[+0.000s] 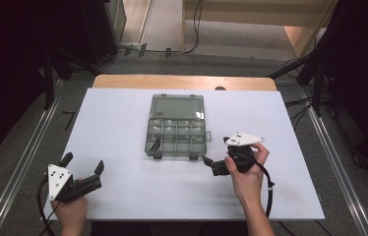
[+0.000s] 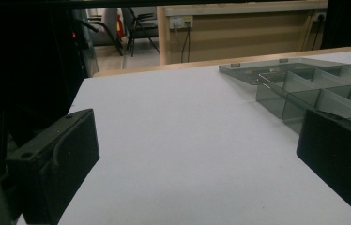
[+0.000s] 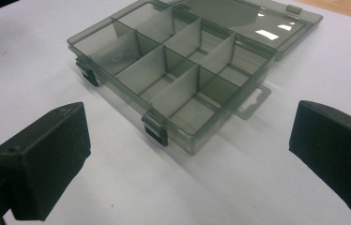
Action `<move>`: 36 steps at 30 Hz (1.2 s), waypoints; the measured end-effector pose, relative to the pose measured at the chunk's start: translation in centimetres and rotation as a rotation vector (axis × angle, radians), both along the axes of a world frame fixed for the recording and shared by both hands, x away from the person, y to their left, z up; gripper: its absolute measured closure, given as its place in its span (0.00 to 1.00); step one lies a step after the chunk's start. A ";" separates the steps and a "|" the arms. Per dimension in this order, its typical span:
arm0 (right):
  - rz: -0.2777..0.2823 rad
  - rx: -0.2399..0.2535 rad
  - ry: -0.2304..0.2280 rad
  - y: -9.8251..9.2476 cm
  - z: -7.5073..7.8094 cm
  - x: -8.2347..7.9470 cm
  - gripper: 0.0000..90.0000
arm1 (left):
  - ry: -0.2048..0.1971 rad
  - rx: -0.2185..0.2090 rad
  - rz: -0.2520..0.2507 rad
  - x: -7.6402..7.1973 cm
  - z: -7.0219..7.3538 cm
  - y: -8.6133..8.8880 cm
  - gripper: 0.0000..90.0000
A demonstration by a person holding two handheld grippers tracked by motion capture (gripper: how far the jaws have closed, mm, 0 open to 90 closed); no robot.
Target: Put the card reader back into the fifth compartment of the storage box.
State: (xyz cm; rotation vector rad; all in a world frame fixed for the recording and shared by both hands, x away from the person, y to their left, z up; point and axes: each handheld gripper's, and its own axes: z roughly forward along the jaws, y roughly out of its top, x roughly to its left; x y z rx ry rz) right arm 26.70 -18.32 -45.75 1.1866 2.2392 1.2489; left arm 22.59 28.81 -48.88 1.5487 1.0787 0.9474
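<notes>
Smoky clear compartment box (image 1: 176, 132) sits mid-table, a bit toward the far edge, on the white table (image 1: 123, 113). Its lid (image 1: 177, 105) is already swung open and lies flat behind the tray, w/ hinge on the far side. Compartments look empty from the right gripper view; two dark latches (image 3: 156, 131) hang at the near wall, and a hang tab (image 3: 252, 100) sticks out on one side.

Right gripper (image 1: 207, 161) is just off the box's near right corner, near but not touching, jaws spread wide and holding nothing. Pointed at the box, so I'd say it's the one about to act.

Left gripper (image 1: 82, 164) is well apart at the near left of the table, also wide open, empty, parked.

Progress, as I judge it: box is open, nothing's in the claws, nothing loaded. If the job is closing it, the lid flip and both latches are all left to do.
</notes>
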 end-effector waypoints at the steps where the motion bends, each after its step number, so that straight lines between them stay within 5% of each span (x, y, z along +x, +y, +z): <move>1: 0.000 0.000 0.000 -0.2 -0.1 -0.1 0.00 | 0.000 0.000 0.000 0.0 0.0 0.0 0.00; 36: -0.109 0.030 0.003 -6.9 -2.8 -2.8 0.00 | -0.001 0.010 0.000 0.0 0.0 -0.1 0.00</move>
